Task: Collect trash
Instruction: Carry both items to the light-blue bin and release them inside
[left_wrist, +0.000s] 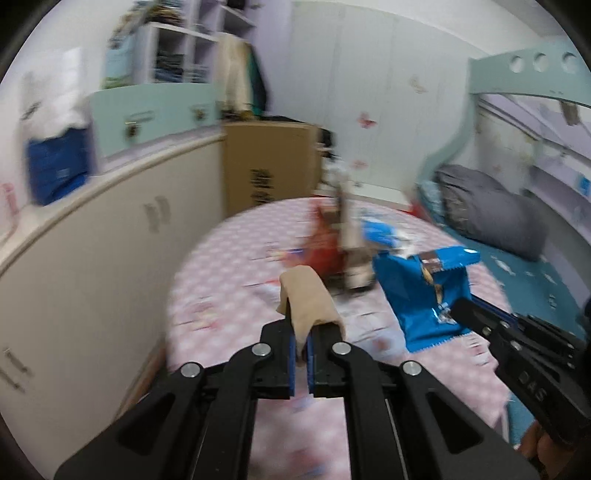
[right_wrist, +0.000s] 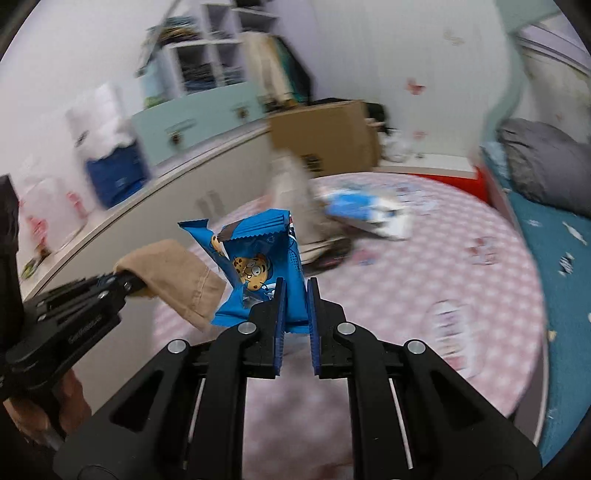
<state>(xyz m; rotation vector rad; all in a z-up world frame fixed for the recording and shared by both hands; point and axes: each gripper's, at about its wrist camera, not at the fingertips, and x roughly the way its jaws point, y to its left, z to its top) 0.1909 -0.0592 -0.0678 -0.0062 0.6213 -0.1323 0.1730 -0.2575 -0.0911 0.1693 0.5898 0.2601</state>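
Left gripper (left_wrist: 303, 341) fingers pinch a tan cloth scrap (left_wrist: 308, 301); right gripper (right_wrist: 295, 306) fingers clamp a blue cookie wrapper (right_wrist: 264, 267), both held above the pink checked bed (right_wrist: 424, 266); more blurry wrappers (right_wrist: 364, 212) lie there; cardboard box (left_wrist: 269, 166), white cabinets (left_wrist: 92, 254) and teal rug (right_wrist: 554, 258) around it.

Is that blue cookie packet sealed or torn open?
Torn open: the blue cookie packet, pinched in the right gripper, has a ragged, split top edge.

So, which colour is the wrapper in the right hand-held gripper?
Blue, with a cartoon cookie print; the wrapper shows best in the right wrist view.
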